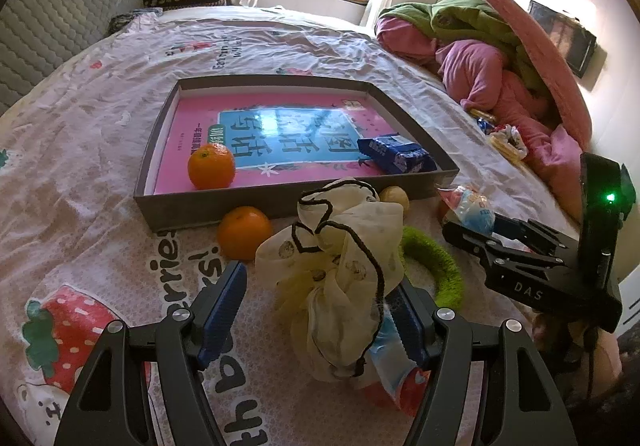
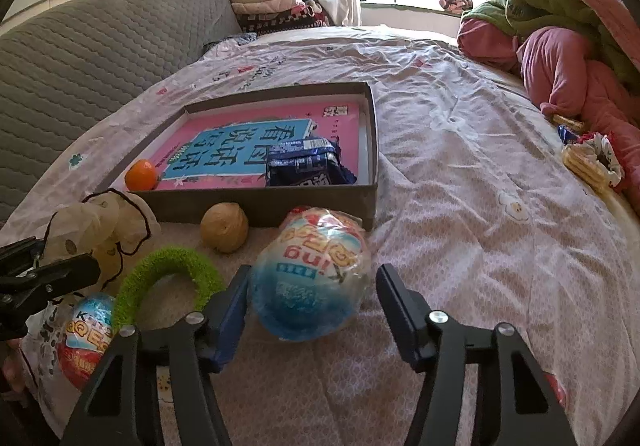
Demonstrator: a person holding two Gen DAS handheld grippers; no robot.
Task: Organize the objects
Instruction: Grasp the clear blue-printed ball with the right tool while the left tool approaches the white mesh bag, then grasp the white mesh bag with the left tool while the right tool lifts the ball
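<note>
The right tool [image 2: 312,310] stands open around the big wrapped toy egg [image 2: 312,278] on the bed [image 2: 460,165] just in front of the box [image 2: 256,205], its left pad about touching the wrapper and its right pad clear, so close it squarely on the widest part, since the crinkly round wrapper will likely slip. The left tool [image 1: 320,310] stands open around the cream scarf [image 1: 340,270], its pads not yet pressing; gather the bulk before lifting toward the box
</note>
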